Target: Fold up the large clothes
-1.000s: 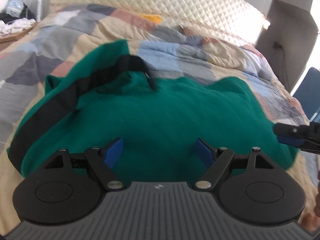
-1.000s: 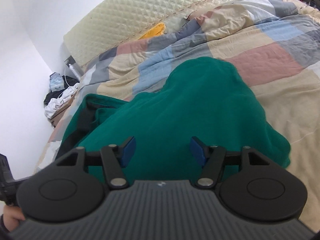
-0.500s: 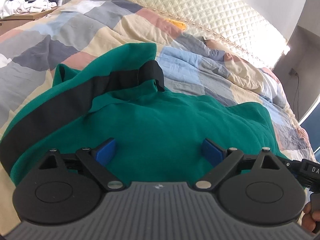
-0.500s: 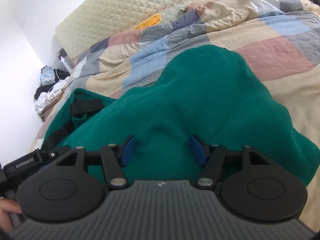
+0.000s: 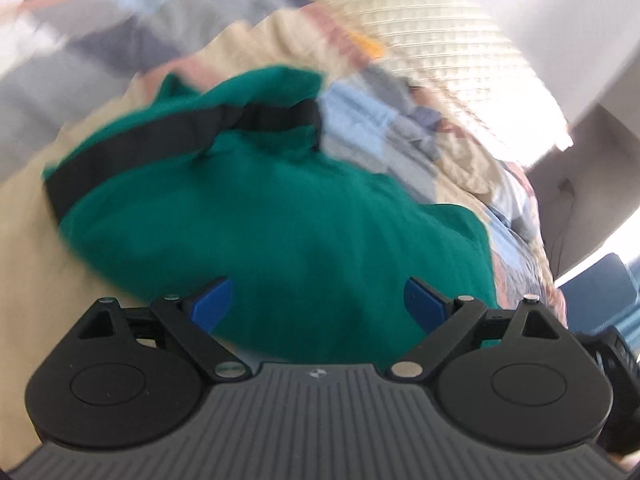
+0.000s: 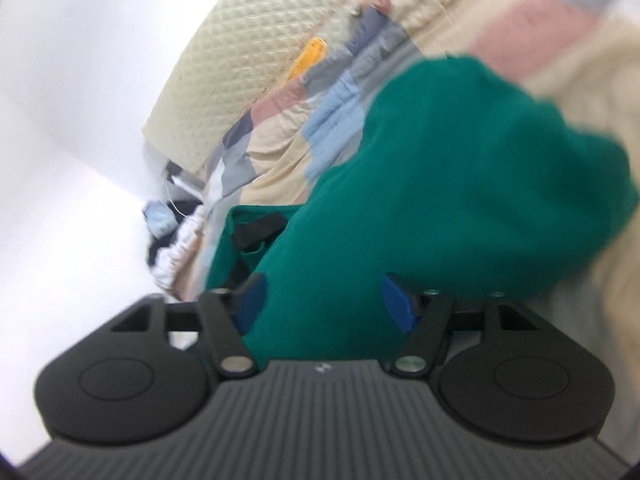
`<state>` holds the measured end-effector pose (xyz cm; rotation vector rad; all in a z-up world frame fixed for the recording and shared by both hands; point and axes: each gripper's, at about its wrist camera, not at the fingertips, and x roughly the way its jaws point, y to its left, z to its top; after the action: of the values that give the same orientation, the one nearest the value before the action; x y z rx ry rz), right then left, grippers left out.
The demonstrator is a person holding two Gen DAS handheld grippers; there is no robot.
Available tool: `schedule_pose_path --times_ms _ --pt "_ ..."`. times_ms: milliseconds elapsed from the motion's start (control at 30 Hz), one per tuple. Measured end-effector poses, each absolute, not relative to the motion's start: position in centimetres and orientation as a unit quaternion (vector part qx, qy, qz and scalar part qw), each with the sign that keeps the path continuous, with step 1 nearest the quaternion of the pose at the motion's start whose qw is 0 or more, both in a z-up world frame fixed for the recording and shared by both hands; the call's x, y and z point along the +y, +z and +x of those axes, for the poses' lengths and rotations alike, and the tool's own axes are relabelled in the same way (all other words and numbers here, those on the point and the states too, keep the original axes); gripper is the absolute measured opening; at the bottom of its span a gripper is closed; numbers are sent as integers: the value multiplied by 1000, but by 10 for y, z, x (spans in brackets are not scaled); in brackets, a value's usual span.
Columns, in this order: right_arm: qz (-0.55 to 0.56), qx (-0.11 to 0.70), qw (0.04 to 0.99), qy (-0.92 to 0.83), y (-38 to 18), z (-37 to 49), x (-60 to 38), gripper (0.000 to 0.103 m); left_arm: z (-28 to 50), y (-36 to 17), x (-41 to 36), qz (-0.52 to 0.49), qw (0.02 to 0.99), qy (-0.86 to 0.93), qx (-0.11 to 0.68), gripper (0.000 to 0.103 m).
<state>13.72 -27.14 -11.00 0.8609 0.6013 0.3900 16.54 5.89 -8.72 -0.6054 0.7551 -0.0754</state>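
garment (image 5: pixel 272 216): one green piece, heaped and rumpled on the bed, not flat; black band (image 5: pixel 168 148) runs along its far-left edge and ends at a short black tab near the top. Both views motion-blurred, fabric detail soft.
garment, right view (image 6: pixel 460 184): green bulk fills the centre, rounded lobe at upper right; band (image 6: pixel 256 230) shows only as a small black strip at the left fold.
left gripper (image 5: pixel 318 304): jaws wide, blue pads (image 5: pixel 212 304) apart, green cloth seen between and beyond them; no cloth pinched that I can see.
right gripper (image 6: pixel 324 298): jaws wide, pads (image 6: pixel 396 300) apart, green cloth lying in the gap; contact with the pads cannot be told.
count: 1 garment, 1 band, 2 grippers, 4 blue pads.
bed: patchwork quilt (image 5: pixel 132 28) under the garment, beige, grey, blue and pink patches; quilted cream headboard (image 6: pixel 256 48) behind.
edges: garment's near edge sits just ahead of the left gripper; bare quilt left of it and beyond its right lobe (image 6: pixel 580 92).
clutter: pile of clothes (image 6: pixel 172 240) beside the bed, by the wall, well apart from the garment.
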Motion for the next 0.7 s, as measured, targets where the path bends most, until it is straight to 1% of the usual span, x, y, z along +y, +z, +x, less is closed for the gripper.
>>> schedule_pose_path --times_ms 33,67,200,367,467,600,667,700 --pt "424 293 837 182 -116 138 -272 90 165 -93 64 -313 874 -30 370 95" --pt "441 302 825 184 -122 140 -271 94 165 -99 69 -337 862 -26 378 95" --pt "507 336 768 202 -147 150 -272 95 171 -126 89 -421 812 -5 404 95" --pt "567 333 735 168 -176 162 -278 95 177 -159 109 -508 770 26 384 95" --pt "598 315 725 135 -189 171 -285 95 185 -180 115 -568 736 12 368 95" --pt "614 289 724 124 -195 189 -290 95 194 -182 113 -576 743 -1 340 95" --pt "605 285 733 126 -193 194 -288 95 197 -184 113 -574 749 0 331 95" --pt "600 282 738 128 -192 194 -285 89 198 -185 112 -574 750 0 327 95"
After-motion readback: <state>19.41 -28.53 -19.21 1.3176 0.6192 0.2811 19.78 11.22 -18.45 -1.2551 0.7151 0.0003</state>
